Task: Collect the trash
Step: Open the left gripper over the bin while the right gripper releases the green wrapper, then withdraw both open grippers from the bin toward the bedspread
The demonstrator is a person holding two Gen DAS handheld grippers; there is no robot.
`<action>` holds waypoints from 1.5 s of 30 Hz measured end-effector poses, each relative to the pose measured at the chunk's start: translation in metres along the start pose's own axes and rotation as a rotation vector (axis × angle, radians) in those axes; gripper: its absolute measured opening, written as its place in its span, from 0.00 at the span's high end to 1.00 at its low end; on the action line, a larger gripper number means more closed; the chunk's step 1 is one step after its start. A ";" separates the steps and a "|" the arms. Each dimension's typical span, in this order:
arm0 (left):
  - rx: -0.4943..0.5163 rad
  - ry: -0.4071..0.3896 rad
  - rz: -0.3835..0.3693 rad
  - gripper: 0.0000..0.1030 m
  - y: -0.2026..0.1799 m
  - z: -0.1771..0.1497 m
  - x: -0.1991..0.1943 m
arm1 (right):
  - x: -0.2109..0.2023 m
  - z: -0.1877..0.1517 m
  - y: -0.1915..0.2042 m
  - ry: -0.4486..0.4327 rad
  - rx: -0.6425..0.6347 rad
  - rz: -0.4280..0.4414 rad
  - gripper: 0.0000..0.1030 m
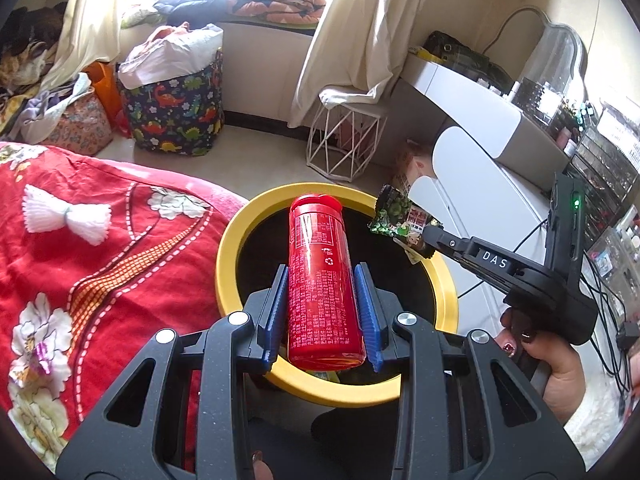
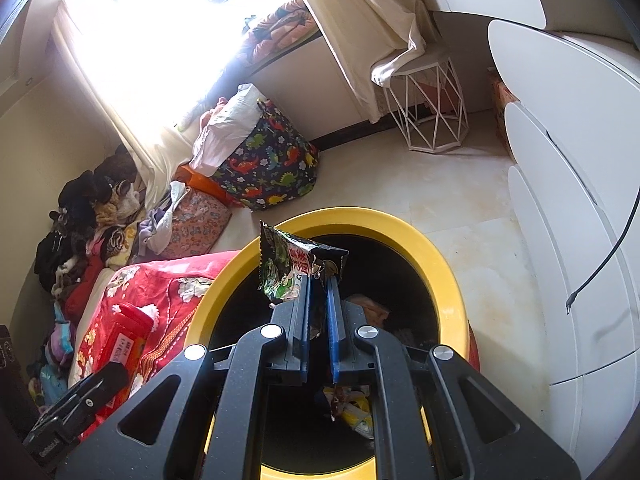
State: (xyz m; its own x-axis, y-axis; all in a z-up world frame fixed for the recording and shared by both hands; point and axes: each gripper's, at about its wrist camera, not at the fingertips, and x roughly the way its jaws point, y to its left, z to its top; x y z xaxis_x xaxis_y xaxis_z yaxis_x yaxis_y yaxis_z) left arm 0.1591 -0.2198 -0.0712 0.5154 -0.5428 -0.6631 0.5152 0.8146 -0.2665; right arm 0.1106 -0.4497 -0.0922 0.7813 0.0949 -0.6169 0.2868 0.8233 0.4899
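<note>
The left gripper (image 1: 322, 300), clamped on a red plastic bottle (image 1: 320, 276) lengthwise, is held above the yellow-rimmed round bin (image 1: 232, 240); the right gripper (image 2: 318, 304), pinching a green snack wrapper (image 2: 294, 268), is held over the bin's far right rim.

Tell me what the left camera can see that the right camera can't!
Only the left wrist view shows the person's hand holding the right gripper, the white yarn bow on the bed and the cluttered desk.

Only the right wrist view shows trash lying at the bottom of the bin.

Both show the yellow-rimmed bin, the red bottle, the snack wrapper and the dinosaur bag.
</note>
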 end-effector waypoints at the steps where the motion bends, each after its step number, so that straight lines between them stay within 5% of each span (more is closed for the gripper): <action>1: 0.001 0.004 -0.001 0.75 0.000 0.000 0.002 | 0.001 0.000 -0.001 0.002 0.001 -0.001 0.92; 26: 0.030 0.097 -0.031 0.74 0.000 -0.004 0.056 | 0.002 -0.002 -0.006 0.008 0.017 -0.007 0.89; 32: 0.017 0.117 -0.039 0.73 0.005 -0.004 0.059 | 0.000 -0.002 -0.004 -0.001 0.022 -0.001 0.75; 45: 0.016 0.059 0.023 0.10 0.006 -0.005 0.035 | -0.005 0.003 0.002 -0.011 0.003 -0.008 0.58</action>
State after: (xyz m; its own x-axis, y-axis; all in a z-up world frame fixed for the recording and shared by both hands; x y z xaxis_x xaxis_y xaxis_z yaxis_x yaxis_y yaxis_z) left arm 0.1770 -0.2328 -0.0991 0.4863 -0.5102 -0.7094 0.5143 0.8234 -0.2398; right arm 0.1089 -0.4498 -0.0860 0.7850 0.0826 -0.6140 0.2943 0.8224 0.4869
